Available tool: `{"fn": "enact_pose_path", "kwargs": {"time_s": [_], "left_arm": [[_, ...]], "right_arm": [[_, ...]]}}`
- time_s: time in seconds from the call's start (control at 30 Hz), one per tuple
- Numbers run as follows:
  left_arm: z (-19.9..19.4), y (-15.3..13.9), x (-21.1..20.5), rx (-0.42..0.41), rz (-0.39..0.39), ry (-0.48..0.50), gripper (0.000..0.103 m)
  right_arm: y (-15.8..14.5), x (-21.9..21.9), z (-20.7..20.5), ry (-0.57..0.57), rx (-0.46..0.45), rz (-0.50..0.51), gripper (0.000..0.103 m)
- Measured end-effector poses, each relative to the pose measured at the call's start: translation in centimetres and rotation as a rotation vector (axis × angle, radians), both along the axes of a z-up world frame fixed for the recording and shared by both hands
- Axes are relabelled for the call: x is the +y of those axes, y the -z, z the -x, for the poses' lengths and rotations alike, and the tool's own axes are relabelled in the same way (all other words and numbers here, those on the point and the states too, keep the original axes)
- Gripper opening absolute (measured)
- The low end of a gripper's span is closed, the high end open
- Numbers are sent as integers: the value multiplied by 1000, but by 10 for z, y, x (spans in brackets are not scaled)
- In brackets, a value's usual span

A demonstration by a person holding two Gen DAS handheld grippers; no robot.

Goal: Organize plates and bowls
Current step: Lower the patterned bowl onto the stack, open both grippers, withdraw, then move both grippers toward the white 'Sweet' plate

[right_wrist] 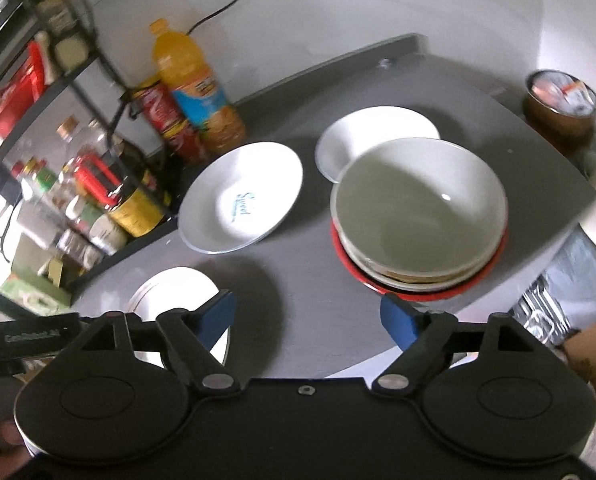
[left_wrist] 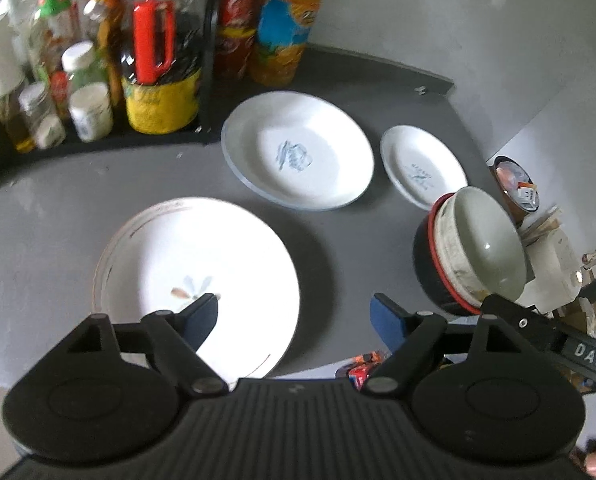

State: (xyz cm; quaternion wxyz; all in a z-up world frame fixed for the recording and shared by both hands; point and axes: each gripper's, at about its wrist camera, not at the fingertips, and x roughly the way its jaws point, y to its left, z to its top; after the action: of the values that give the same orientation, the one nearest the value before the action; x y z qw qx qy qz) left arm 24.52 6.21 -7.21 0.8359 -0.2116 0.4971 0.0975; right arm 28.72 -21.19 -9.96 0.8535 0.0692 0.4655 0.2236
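Grey table (left_wrist: 58, 208) fills the middle of both views, grey wall (left_wrist: 438, 12) behind. Black rack (right_wrist: 78, 68) on the left side, crammed with bottles and jars. Big clear bottle with red handle (left_wrist: 154, 40) and yellow label, upper left of the left wrist view. White-lidded jars (left_wrist: 90, 110) just beside it. Orange juice bottle (right_wrist: 196, 88) and red cola bottle (right_wrist: 166, 120) stand touching, upper centre-left. Brown tin (right_wrist: 560, 100) at far right, off the table's edge. Black cable (right_wrist: 226, 4) runs up the wall.
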Motion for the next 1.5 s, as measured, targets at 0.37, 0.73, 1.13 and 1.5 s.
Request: {"fn": "enact_pose_path", "kwargs": {"time_s": [0.37, 0.73, 1.13, 1.5], "left_arm": [[30, 11, 29, 27, 8, -91, 83], [54, 15, 56, 46, -2, -185, 84], [51, 28, 62, 86, 12, -347, 84], [19, 31, 37, 113, 35, -500, 84]], "right_arm": [[-2, 39, 7, -111, -33, 62, 88], [-6, 75, 14, -284, -68, 116, 97], [4, 98, -29, -525, -49, 158, 99], [2, 123, -86, -808, -51, 204, 100]]}}
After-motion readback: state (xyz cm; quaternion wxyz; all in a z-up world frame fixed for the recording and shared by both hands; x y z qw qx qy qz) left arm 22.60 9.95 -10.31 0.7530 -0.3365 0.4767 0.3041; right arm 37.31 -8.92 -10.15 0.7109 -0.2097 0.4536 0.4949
